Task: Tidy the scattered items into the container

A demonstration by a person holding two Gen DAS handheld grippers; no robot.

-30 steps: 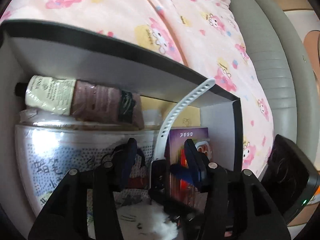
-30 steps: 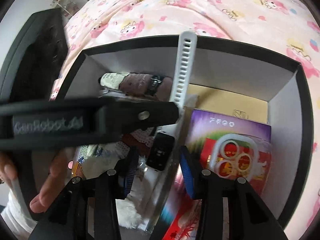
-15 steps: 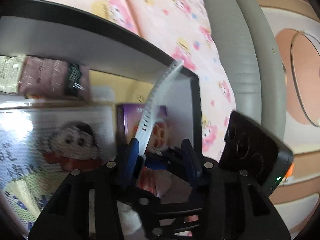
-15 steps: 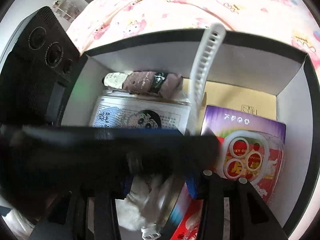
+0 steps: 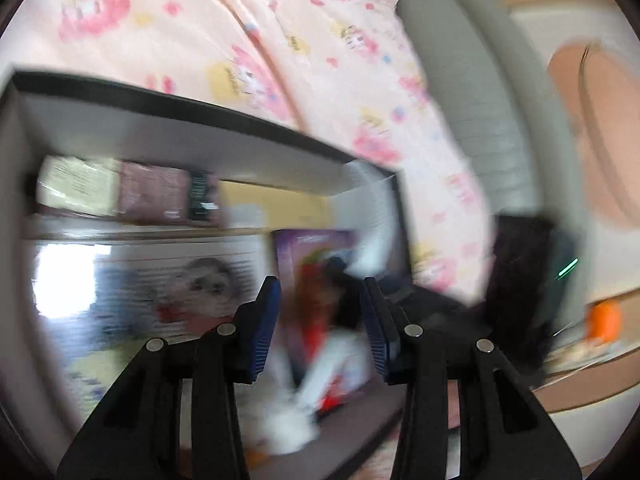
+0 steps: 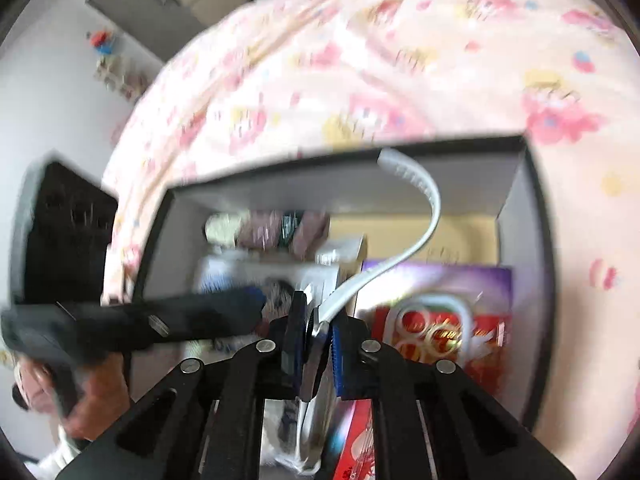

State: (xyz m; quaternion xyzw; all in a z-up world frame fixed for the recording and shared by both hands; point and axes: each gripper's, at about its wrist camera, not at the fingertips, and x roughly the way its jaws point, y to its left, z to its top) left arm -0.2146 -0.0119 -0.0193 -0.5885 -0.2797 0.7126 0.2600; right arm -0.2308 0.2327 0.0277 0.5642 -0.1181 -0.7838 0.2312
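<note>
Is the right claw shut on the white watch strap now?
Shut: its pads have just closed on the white watch strap, which curves up over the box.

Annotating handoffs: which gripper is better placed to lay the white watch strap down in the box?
Right. The right gripper is shut on the white watch strap above the box; the left gripper is open and holds nothing.

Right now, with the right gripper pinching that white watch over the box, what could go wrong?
1. The right gripper has just closed on the white watch near one end; the long strap arcs free and could slip out or swing.
2. The strap tip sits near the box rim and might snag it.
3. The left gripper, jaws open and empty, reaches in just beside the right one; the two could collide.
</note>
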